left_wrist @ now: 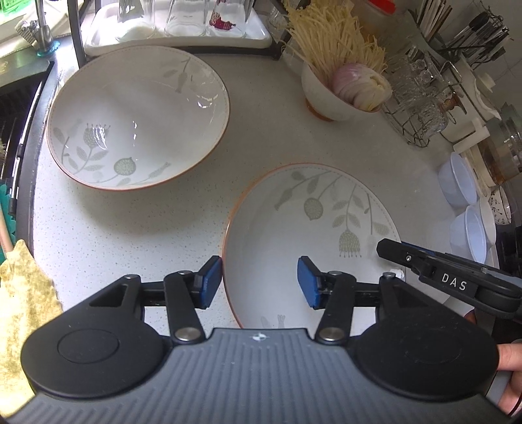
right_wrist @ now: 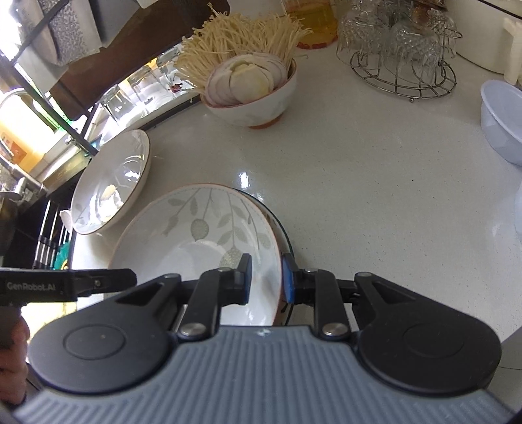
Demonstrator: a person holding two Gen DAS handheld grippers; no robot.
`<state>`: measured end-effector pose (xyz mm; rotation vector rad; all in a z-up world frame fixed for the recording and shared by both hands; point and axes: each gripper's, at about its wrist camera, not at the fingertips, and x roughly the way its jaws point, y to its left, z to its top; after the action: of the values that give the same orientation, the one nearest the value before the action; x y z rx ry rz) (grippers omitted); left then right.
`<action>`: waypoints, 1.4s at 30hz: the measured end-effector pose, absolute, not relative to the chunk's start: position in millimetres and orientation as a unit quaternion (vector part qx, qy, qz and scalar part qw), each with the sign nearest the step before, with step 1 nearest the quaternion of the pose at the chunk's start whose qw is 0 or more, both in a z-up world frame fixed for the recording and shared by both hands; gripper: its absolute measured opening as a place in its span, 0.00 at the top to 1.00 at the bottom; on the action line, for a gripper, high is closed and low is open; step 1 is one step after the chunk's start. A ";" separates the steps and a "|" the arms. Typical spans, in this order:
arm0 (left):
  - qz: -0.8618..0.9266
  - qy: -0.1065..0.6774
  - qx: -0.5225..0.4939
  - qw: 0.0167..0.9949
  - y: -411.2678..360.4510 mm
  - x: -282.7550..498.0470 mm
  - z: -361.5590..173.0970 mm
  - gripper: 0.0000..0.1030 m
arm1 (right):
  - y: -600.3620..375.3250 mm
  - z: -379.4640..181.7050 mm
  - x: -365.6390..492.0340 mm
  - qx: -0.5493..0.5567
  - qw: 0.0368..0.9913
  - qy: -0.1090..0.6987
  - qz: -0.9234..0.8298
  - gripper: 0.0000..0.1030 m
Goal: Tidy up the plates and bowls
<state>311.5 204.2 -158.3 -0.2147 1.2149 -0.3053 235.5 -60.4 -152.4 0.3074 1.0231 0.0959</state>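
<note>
Two white floral bowls with orange rims are on the speckled counter. The far bowl point(left_wrist: 137, 117) sits at the left by the sink; it also shows in the right wrist view point(right_wrist: 111, 182). The near bowl point(left_wrist: 313, 234) is tilted up off the counter. My right gripper point(right_wrist: 266, 279) is shut on the near bowl's point(right_wrist: 202, 241) right rim, one pad inside, one outside. My left gripper point(left_wrist: 259, 282) is open, its pads either side of the near bowl's left rim without pinching it. The right gripper point(left_wrist: 450, 277) also shows in the left wrist view.
A small bowl of sliced onion and enoki mushrooms point(left_wrist: 345, 88) stands at the back. A wire rack of glasses point(right_wrist: 401, 55) is at the back right. Pale blue plastic bowls point(left_wrist: 463, 208) sit at the right. A tray of glasses point(left_wrist: 176, 26) and the sink edge point(left_wrist: 29, 107) are at the left.
</note>
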 end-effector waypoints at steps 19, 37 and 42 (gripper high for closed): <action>-0.158 0.478 -0.103 0.858 200.7 262.6 -78.9 0.45 | -62.4 -77.0 183.9 0.130 0.911 0.387 0.055 0.76; -0.170 0.429 -0.055 0.885 192.2 208.6 -22.2 0.45 | -56.5 -14.9 123.5 0.124 0.939 0.314 0.066 0.76; -0.170 0.419 -0.064 0.890 192.6 196.0 -15.4 0.45 | -56.2 -12.2 112.1 0.119 0.938 0.317 0.068 0.76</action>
<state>196.0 192.6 -15.4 -0.1327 0.8700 -0.3529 112.1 -56.2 -12.2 0.2429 0.6475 0.1397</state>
